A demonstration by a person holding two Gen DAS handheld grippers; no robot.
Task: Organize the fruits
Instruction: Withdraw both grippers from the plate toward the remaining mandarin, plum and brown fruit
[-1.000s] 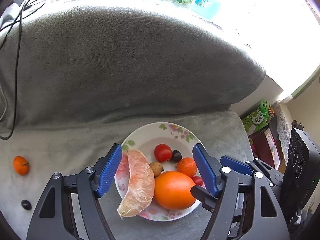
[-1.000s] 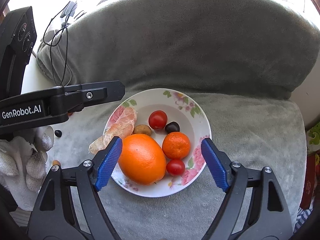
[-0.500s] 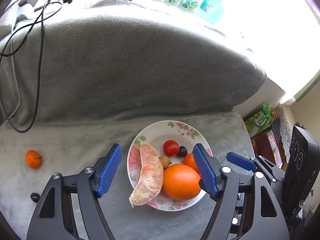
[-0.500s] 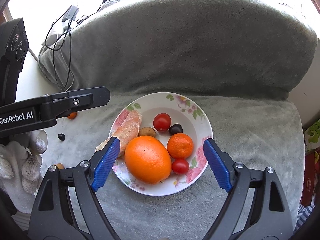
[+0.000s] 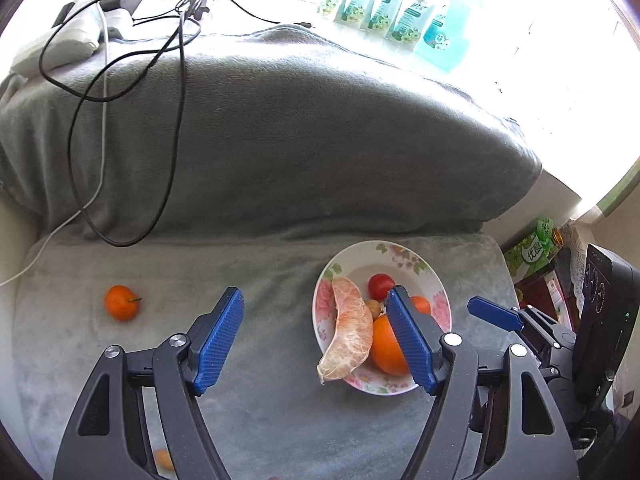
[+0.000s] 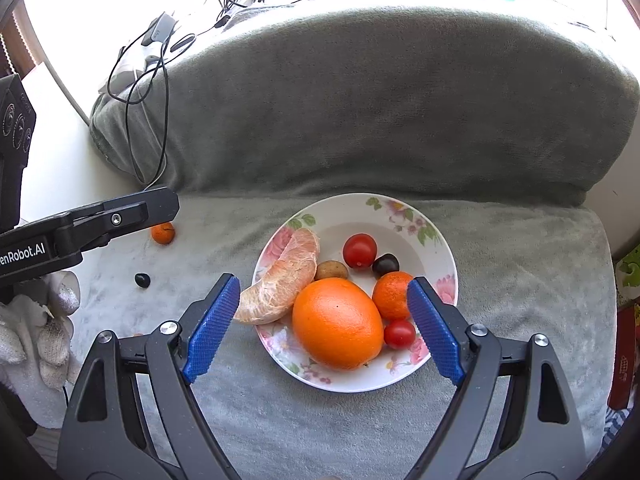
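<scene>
A floral plate (image 6: 408, 224) (image 5: 404, 258) on the grey blanket holds a big orange (image 6: 338, 324), a pomelo segment (image 6: 286, 278) (image 5: 348, 332), a mandarin (image 6: 392, 294), two cherry tomatoes (image 6: 360, 250), a brown fruit (image 6: 331, 270) and a dark fruit (image 6: 385, 264). A loose mandarin (image 5: 121, 303) (image 6: 163, 233) and a dark fruit (image 6: 142, 280) lie on the blanket left of the plate. My left gripper (image 5: 316, 338) is open and empty, above the blanket left of the plate. My right gripper (image 6: 324, 320) is open and empty, over the plate's near side.
A thick grey cushion (image 5: 280, 140) rises behind the seat. Black and white cables (image 5: 120, 100) trail over its left end. Packets (image 5: 400, 12) stand on the sill behind. A small orange fruit (image 5: 164, 458) lies near the front edge. Boxes and bottles (image 5: 536, 256) stand at right.
My left gripper has moved left and back, so the plate now sits to its right and the loose mandarin is nearer centre. My right gripper has pulled back slightly.
</scene>
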